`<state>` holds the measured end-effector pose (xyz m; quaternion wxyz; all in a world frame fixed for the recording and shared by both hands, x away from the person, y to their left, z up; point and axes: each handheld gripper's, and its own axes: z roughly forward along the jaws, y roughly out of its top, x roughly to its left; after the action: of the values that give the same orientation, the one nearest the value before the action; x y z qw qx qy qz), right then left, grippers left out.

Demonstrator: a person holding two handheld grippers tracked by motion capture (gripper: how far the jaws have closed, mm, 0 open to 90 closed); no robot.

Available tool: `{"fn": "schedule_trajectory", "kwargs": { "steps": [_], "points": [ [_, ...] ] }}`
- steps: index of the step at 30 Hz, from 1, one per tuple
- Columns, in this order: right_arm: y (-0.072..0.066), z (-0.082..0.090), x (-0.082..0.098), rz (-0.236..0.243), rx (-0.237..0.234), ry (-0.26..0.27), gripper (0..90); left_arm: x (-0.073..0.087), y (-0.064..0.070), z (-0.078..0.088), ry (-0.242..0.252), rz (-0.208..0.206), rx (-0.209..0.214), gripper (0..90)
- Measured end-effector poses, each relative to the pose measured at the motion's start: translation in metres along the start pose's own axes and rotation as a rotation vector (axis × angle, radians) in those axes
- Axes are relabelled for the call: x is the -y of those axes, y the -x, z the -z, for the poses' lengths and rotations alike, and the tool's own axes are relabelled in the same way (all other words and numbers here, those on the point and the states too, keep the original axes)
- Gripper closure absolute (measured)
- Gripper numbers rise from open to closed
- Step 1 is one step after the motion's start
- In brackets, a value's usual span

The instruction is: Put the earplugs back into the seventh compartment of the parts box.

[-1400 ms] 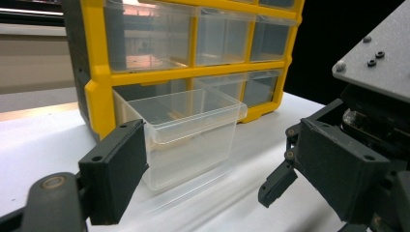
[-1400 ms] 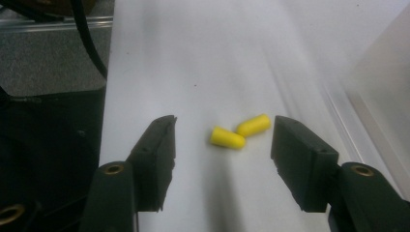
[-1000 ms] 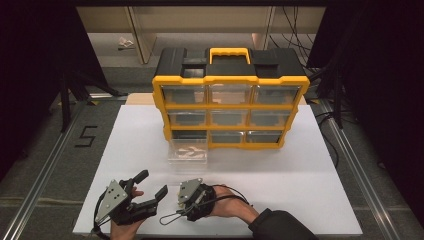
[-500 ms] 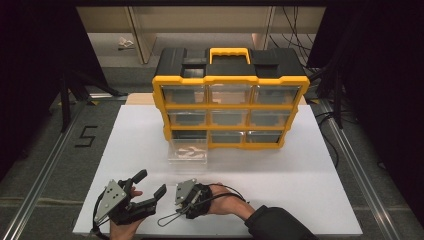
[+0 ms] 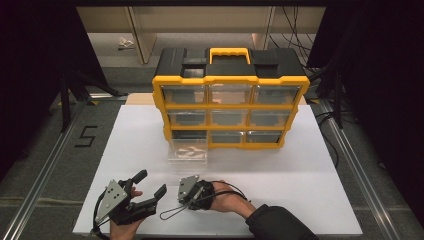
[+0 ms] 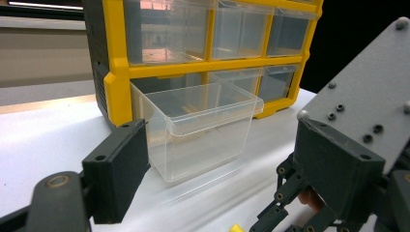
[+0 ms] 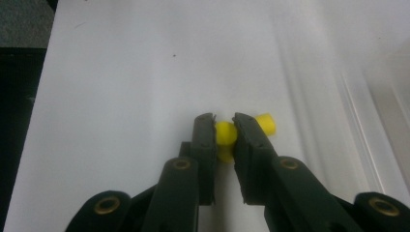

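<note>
Here the right gripper (image 7: 223,126) has its two black jaws nearly together, pinched on a small yellow plastic piece (image 7: 224,133) just above the white table top (image 7: 121,96); a second rounded yellow bit (image 7: 266,123) shows just past the right-hand jaw — whether it belongs to the same piece cannot be told. In the high view this gripper (image 5: 186,192) sits near the table's front edge, held by a hand (image 5: 227,197) in a dark sleeve, its thin black cable (image 5: 172,212) looping on the surface.

The left gripper (image 5: 150,187), beside it to the left, stands wide open and holds nothing; its own view looks between the spread jaws at a clear plastic drawer (image 6: 200,128) pulled out from the bottom-left slot of a yellow-framed organiser cabinet with a black top and yellow handle (image 5: 230,80). The drawer (image 5: 188,151) rests on the white table — something pale lies inside, too small to identify.
</note>
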<state>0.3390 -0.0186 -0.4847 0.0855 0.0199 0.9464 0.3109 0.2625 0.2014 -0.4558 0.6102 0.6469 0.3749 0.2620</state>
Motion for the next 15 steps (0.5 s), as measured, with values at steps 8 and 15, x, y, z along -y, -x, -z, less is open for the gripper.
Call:
{"fn": "schedule_trajectory", "kwargs": {
  "steps": [8,15],
  "points": [
    [0.003,0.013,-0.004,-0.007,-0.003,0.029,80.9,0.0,0.0,0.0,0.002,0.0,-0.003,19.9],
    [0.01,0.031,-0.008,-0.035,0.017,0.079,80.1,-0.001,0.0,0.001,0.002,0.0,-0.005,19.9]
  ]
}}
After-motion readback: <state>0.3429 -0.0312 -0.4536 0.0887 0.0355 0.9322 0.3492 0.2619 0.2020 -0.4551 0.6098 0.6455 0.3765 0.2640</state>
